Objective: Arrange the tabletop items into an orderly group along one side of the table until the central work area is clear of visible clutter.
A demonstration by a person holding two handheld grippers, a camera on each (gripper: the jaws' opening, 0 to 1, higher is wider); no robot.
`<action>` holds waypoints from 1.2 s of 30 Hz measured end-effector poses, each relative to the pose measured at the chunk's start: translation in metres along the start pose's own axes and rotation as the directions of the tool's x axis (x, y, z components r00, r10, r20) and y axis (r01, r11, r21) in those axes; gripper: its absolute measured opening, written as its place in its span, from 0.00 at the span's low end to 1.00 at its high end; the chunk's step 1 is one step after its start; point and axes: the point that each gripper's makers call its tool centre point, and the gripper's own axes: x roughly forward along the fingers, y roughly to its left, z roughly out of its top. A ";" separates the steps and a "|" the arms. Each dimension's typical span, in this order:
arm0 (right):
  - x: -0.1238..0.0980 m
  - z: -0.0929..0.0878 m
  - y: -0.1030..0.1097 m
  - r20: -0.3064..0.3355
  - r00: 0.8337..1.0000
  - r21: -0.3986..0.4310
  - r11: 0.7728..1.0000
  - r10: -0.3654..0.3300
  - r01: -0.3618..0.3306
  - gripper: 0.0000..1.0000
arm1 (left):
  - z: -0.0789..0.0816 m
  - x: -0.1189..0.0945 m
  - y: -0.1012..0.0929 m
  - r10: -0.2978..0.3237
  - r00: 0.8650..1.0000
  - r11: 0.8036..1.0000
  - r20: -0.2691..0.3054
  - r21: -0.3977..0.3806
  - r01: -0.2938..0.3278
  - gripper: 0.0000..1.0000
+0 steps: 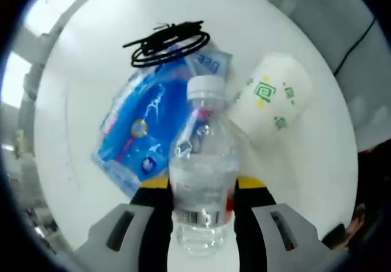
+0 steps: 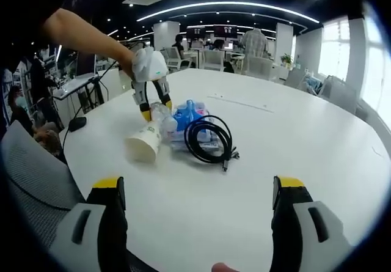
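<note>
Left gripper view, nearest first: the left hand-held gripper [image 1: 203,202] is pinching a clear plastic water bottle [image 1: 201,180] between its two black, yellow-tipped jaws, gripping approx. mid-body. Bottle is see-through w/ white screw cap, ribbed lower section, part-filled w/ clear liquid, and is standing along the jaw axis, cap pointing away from camera. Just beyond it, a blue plastic packet [image 1: 143,134] w/ white and pink print is lying flat on the white round worktop [image 1: 67,131]; the bottle is overlapping the packet's right edge in this view. To the right of the bottle, a white paper cup [image 1: 272,98] w/ green square motifs is lying on its side, touching or nearly touching the bottle; cannot tell which. Furthest, a coiled black cable [image 1: 168,43] is resting at the packet's far edge.

Right gripper view: the right hand-held gripper [image 2: 198,195] is standing w/ jaws spread wide, nothing between them, hovering over bare worktop near its edge. Mid-worktop, the items are sitting in one tight cluster: cup on the left w/ its open mouth facing the camera, cable coil on the right, blue packet behind, bottle behind the cup. The left hand-held gripper is coming down on the bottle from above, held by a person's arm [image 2: 85,30]. Beyond, an open-plan office w/ desks and people is showing.
</note>
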 end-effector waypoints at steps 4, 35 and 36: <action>0.000 0.001 0.001 0.003 1.000 -0.004 1.000 0.003 -0.003 1.00 | 0.000 -0.008 0.001 0.015 1.000 1.000 0.014 -0.021 -0.015 0.35; 0.000 0.007 0.011 0.026 0.999 -0.032 0.999 0.032 -0.032 1.00 | -0.016 -0.055 -0.022 0.200 0.958 0.919 0.206 -0.377 -0.111 0.34; 0.000 0.007 0.011 0.027 0.999 -0.031 0.999 0.033 -0.032 1.00 | -0.017 -0.056 -0.022 0.206 0.955 0.914 0.215 -0.391 -0.109 0.34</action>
